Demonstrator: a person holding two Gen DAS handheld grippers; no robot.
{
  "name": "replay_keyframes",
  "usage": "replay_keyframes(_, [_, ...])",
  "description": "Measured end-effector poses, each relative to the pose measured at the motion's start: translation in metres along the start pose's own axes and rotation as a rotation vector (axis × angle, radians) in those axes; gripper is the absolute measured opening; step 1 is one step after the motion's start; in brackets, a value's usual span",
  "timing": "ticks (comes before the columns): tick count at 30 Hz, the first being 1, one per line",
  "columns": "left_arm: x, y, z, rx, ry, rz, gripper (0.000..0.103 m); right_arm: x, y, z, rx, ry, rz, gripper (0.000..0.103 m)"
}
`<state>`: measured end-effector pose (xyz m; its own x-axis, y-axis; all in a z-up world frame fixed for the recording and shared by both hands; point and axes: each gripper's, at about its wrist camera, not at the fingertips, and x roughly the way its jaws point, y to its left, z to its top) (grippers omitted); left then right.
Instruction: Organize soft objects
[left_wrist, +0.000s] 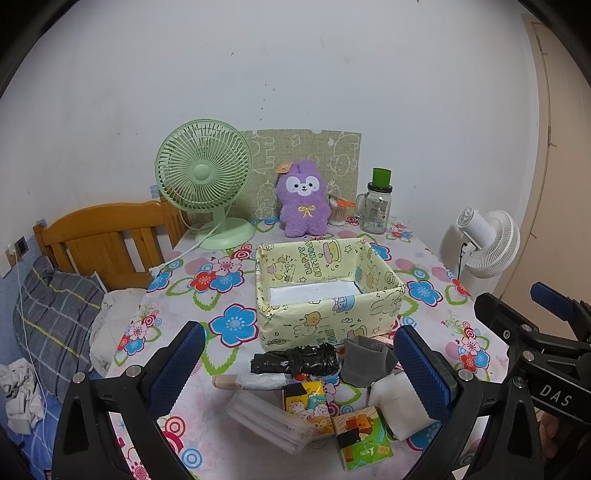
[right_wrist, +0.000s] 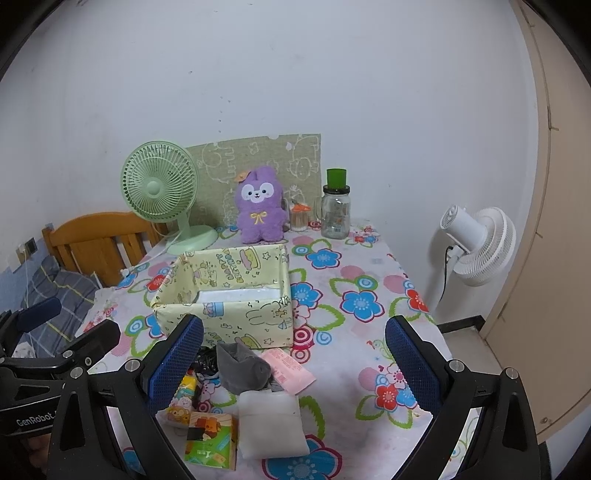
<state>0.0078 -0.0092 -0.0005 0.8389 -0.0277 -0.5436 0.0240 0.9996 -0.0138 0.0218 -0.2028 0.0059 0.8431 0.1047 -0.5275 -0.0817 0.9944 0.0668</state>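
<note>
Sock (right_wrist: 242, 371), grey and limp, lies crumpled just in front of my landmark, the yellow wrapped box (right_wrist: 229, 295), which looks empty inside. I judge it light and floppy, best pinched at its bunched middle. Beside it, nearer me, sit a white folded cloth (right_wrist: 271, 424), likely soft too, two tissue packs (left_wrist: 332, 417), a pink packet (right_wrist: 290, 369) and a black bag roll (left_wrist: 295, 360). My left gripper (left_wrist: 299, 363) and right gripper (right_wrist: 293, 363) both hang wide open and empty, short of the box.
</note>
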Motion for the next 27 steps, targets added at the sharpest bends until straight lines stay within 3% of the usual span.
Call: replay_keyframes(27, [0.0052, -0.0029, 0.0011, 0.020, 0.017, -0.005, 0.103, 0.0036, 0.0002, -0.0002, 0.003, 0.009, 0.007, 0.100])
